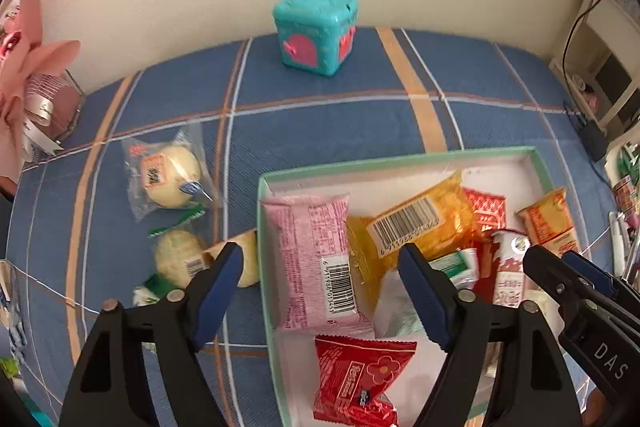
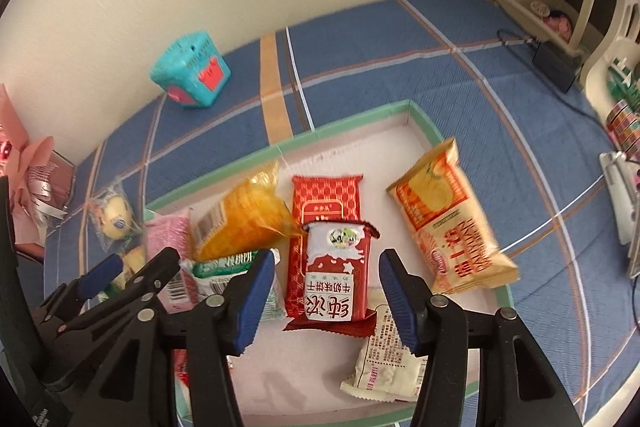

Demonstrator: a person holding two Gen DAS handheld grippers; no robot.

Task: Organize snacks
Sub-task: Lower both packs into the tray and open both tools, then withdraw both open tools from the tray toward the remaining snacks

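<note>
- Box: shallow, green-rimmed, white inside, lying on the bed; it holds most of the snacks.
- Inside, left wrist view: pink packet along the left wall; yellow packet beside it; red flower wrapper nearest the camera.
- Inside, right wrist view: red biscuit packet lying on a longer red packet; green-and-white packet to its left; orange packet leaning on the right rim; cream packet near the front.
- Left hand-held gripper: released, jaws apart above the pink packet and the box's left wall; nothing between the pads.
- Right hand-held gripper: released, jaws either side of the red biscuit packet but clear of it.
- Still outside: clear-wrapped bun and two cookies on the bed, just left of the box.
- Step, as judged: both packets set down in the box; hands empty.
- Next move, as judged: the left hand-held gripper to reach left over the rim, close on the bun or a cookie by its crinkly wrapper, and carry it in.
- Beyond: teal cube by the wall, well apart.
</note>
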